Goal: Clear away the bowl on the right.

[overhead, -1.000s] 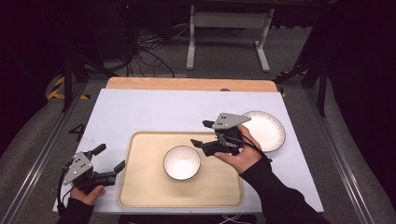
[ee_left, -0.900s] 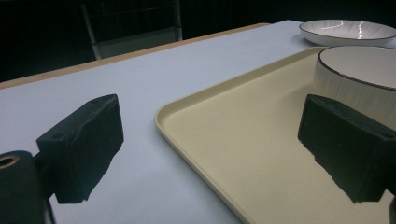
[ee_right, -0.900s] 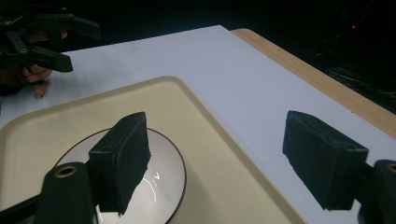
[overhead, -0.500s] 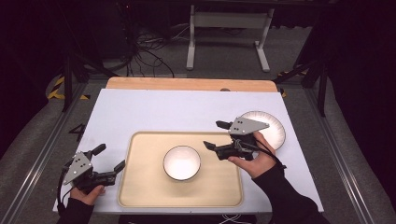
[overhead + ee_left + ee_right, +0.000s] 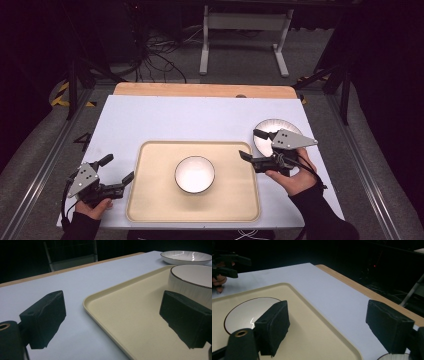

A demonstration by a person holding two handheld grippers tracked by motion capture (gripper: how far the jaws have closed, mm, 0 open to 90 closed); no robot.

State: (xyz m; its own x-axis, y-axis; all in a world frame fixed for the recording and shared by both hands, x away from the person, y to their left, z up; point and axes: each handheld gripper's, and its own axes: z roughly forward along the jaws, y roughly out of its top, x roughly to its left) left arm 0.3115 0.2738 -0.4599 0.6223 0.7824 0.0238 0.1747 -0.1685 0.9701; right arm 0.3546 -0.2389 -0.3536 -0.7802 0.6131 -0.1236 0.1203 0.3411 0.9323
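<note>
The white ceramic bowl with a thin dark rim (image 5: 194,174) sits upright in the middle of the cream plastic tray (image 5: 150,200), apparently already set down there. The right gripper (image 5: 248,144) hovers at the tray's right edge; its jaws have just been opening and stand spread with nothing between them, consistent with a release. Just behind it, on the white tabletop (image 5: 200,120), lies the white ribbed plate (image 5: 270,128), probably the next thing to go on the tray. The left gripper (image 5: 117,168), also spread and empty, waits at the tray's near-left edge, perhaps ready to steady it.
</note>
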